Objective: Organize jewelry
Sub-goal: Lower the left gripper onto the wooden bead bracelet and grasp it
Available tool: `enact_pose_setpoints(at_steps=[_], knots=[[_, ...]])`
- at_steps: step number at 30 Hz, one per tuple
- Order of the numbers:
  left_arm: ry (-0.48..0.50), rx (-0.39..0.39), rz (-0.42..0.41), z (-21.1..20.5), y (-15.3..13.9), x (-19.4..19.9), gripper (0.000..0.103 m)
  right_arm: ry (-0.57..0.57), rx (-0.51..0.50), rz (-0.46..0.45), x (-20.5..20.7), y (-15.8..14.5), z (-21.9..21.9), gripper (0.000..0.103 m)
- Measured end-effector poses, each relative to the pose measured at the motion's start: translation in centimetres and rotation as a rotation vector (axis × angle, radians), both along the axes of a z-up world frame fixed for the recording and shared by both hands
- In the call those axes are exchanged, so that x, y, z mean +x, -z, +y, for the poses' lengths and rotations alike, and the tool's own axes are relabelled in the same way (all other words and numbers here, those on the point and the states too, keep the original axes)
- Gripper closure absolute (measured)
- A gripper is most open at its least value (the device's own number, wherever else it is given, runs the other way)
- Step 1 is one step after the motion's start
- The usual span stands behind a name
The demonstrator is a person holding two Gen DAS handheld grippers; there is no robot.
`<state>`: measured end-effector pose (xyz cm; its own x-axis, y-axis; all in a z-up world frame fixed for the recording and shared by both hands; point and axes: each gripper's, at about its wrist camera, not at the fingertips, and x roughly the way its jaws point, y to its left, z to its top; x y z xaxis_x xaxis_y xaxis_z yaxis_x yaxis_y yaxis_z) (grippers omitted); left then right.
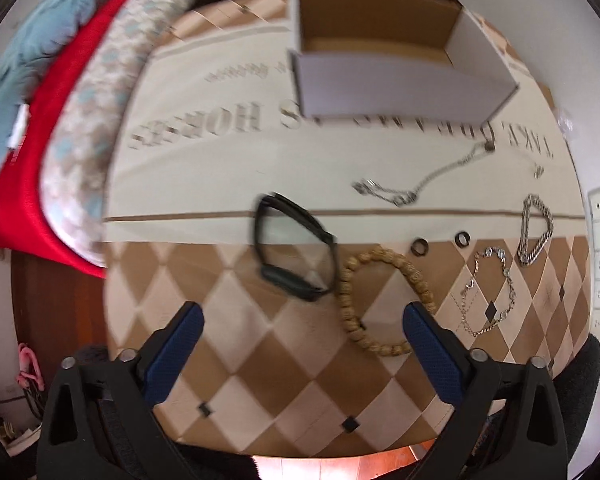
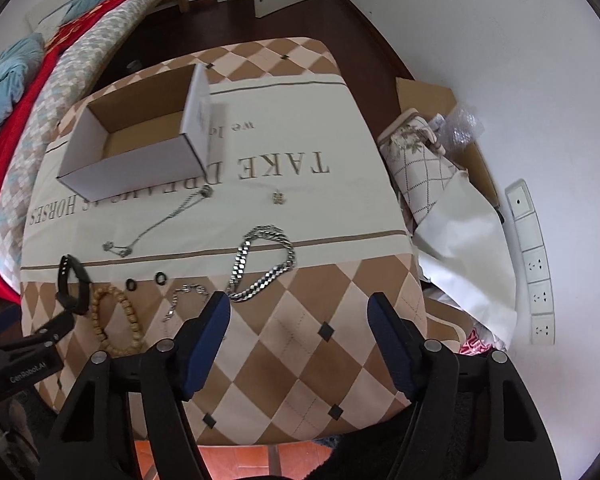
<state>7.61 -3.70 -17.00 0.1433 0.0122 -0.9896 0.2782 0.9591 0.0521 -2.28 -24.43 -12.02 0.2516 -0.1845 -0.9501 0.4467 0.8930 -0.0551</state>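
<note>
Jewelry lies spread on the cloth (image 2: 320, 240), all of it on the near side of the box (image 2: 140, 148). Nearest the box is a thin chain (image 2: 156, 222). Farther from it are a black band (image 1: 292, 246), a bead bracelet (image 1: 374, 300), two rings (image 1: 418, 245) and a thick chain (image 2: 260, 264). Left gripper (image 1: 300, 344) and right gripper (image 2: 300, 332) are both spread wide, holding nothing.
</note>
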Motion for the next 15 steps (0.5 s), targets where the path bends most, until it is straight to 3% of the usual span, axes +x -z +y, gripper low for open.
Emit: enact_pose_setpoints(at_steps=[9,11,15], knots=[[0.045,-0.014,0.057,-2.2,3.5,0.2,0.02,0.069,0.037,0.03,-1.1,2.4,-2.9,0.035],[0.048,-0.02,0.067,-2.4,4.0,0.3,0.036,0.069,0.042,0.029,-1.2,2.6,-2.9,0.035],[0.047,-0.031,0.068,-2.5,4.3,0.4,0.05,0.065,0.049,0.026,-1.2,2.7,-2.6,0.035]])
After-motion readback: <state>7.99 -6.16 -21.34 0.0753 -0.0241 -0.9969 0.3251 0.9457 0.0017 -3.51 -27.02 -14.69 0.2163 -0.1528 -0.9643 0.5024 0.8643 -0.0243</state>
